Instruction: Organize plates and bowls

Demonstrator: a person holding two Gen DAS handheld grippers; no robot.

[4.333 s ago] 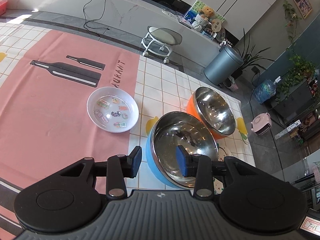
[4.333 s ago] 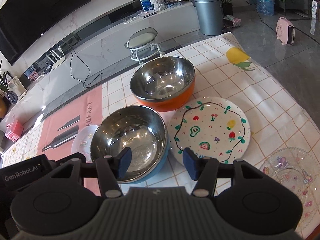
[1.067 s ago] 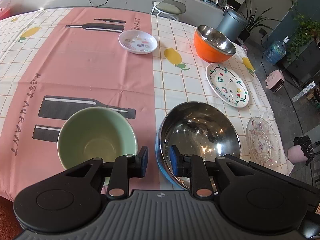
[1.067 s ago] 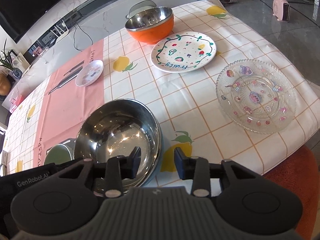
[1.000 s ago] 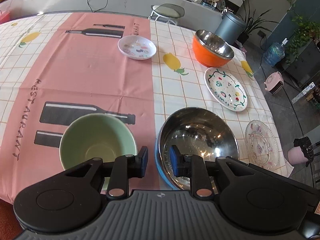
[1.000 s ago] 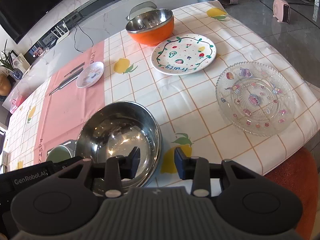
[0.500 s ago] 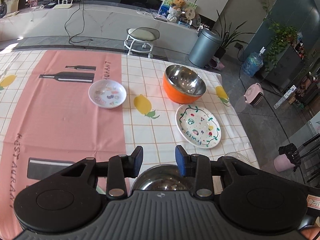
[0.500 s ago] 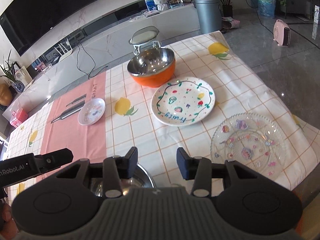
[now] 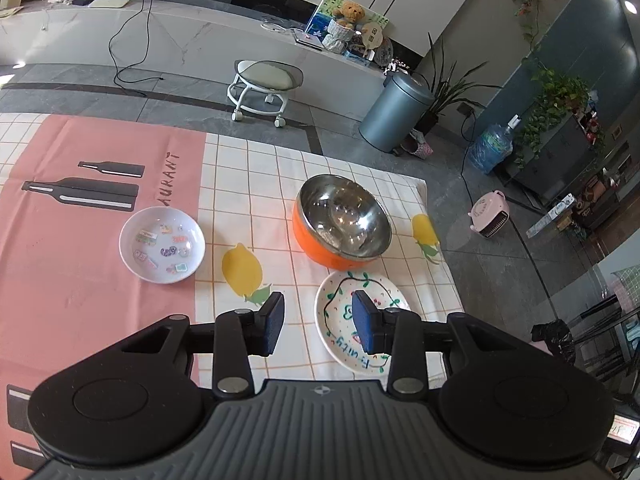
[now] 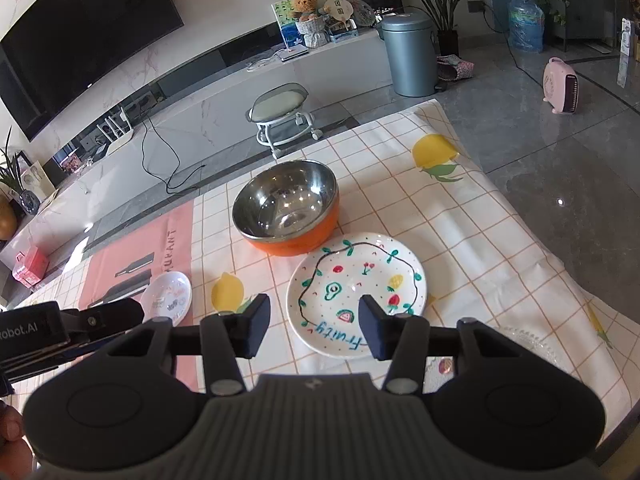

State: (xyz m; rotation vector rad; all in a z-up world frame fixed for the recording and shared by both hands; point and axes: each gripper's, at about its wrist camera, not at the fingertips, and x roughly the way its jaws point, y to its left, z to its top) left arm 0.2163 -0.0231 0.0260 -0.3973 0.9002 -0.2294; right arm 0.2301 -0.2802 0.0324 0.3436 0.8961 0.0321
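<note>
The left hand-held gripper [image 9: 318, 326] hangs above the tabletop [image 9: 96, 280] with its jaws partly apart and nothing between them. The right hand-held gripper [image 10: 311, 327] is likewise empty, its jaws opening at this moment. In the right wrist view the left tool shows at the left edge, level with the right one.

Taking the fruit-painted plate [image 10: 356, 294] as landmark: it lies flat on the checked cloth just beyond both pairs of jaws, its lettered edge nearest the cameras. A clear glass plate [image 10: 516, 340] sits on its near right side, mostly hidden behind the right tool's body. Directly behind the painted plate, just beside it or touching its far rim, stands the orange bowl [image 10: 286, 210] with a steel lining, upright and empty. Well to the plate's left, on the pink strip of the cloth, rests a small white dish [image 9: 162, 244] with sticker-like prints.

Beyond the tabletop's far edge, behind the orange bowl, a wheeled stool [image 9: 266, 82] stands on the grey floor, and a grey bin [image 9: 394, 114] stands further right.
</note>
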